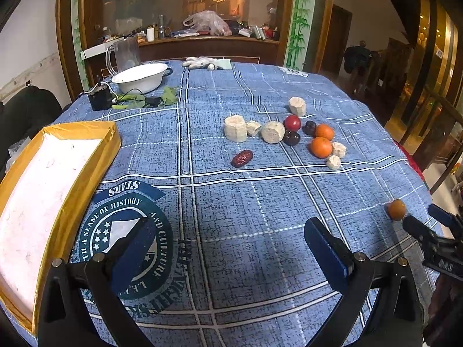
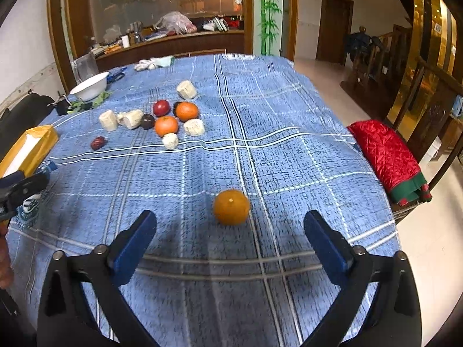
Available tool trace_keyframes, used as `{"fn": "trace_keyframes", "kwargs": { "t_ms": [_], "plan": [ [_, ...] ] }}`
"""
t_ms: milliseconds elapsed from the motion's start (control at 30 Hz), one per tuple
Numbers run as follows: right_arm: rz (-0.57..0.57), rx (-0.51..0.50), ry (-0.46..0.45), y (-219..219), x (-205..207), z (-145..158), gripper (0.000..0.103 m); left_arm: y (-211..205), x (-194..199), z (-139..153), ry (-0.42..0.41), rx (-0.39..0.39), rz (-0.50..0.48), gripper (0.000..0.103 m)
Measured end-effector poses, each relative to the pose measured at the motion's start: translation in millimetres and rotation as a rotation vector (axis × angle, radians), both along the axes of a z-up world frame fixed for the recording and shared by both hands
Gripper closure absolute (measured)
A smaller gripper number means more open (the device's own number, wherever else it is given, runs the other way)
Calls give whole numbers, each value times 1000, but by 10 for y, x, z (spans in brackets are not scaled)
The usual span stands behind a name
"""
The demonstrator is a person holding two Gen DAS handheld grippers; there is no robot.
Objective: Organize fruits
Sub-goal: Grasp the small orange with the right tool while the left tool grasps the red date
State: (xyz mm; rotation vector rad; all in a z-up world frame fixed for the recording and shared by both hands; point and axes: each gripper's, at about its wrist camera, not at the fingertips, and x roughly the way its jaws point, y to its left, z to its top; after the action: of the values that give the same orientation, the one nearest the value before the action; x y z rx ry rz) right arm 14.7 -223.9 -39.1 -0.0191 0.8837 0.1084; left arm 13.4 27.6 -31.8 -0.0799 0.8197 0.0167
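1. Hovering low over a table covered in a blue plaid tablecloth (image 2: 289,150), the right gripper (image 2: 228,231) has its two blue-padded fingers spread wide and grips nothing.
2. One lone orange (image 2: 231,207) sits on the cloth just ahead of that gap, slightly left of its centre, touching neither finger.
3. The left gripper (image 1: 228,231) also stands wide apart and empty, above a round printed emblem (image 1: 127,245) on the cloth.
4. A shallow yellow-rimmed tray (image 1: 58,202) with a white floor lies at the left edge of the table, just beside the left gripper.
5. Further back, well apart from both grippers, the other fruit sits in a loose cluster (image 2: 162,118).
6. That cluster holds two oranges (image 2: 166,125), a red plum (image 2: 161,108), two dark plums (image 2: 147,121) and several pale, stubby cut pieces (image 2: 194,127), many touching one another.
7. A wrinkled red date (image 2: 98,143) lies alone on the near left side of the cluster.
8. At the far left corner stand a white bowl (image 2: 89,86), a clear jug (image 1: 124,55), some green leaves (image 1: 169,95) and a small black box (image 1: 99,98).
9. White gloves (image 1: 202,63) rest at the far edge.
10. A folded red quilted cloth (image 2: 387,156) lies beyond the right edge of the table.
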Motion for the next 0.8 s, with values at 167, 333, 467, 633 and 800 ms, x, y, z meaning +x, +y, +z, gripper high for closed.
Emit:
{"fn": "trace_keyframes", "kwargs": {
  "t_ms": [167,333,467,633,800],
  "plan": [
    [0,20,116,17,286,-243,43,72,166,-67,27,21,17,1],
    [14,39,130,1,314,-264,70,54,459,-160,66,42,5,7],
    [21,69,130,-43,309,-263,70,-98,752,-230,87,87,-34,16],
    [25,95,132,-87,289,-252,70,-133,1061,-356,135,83,-45,46],
    [28,101,132,-90,282,-244,70,-136,1078,-369,129,53,-80,80]
  ]
}}
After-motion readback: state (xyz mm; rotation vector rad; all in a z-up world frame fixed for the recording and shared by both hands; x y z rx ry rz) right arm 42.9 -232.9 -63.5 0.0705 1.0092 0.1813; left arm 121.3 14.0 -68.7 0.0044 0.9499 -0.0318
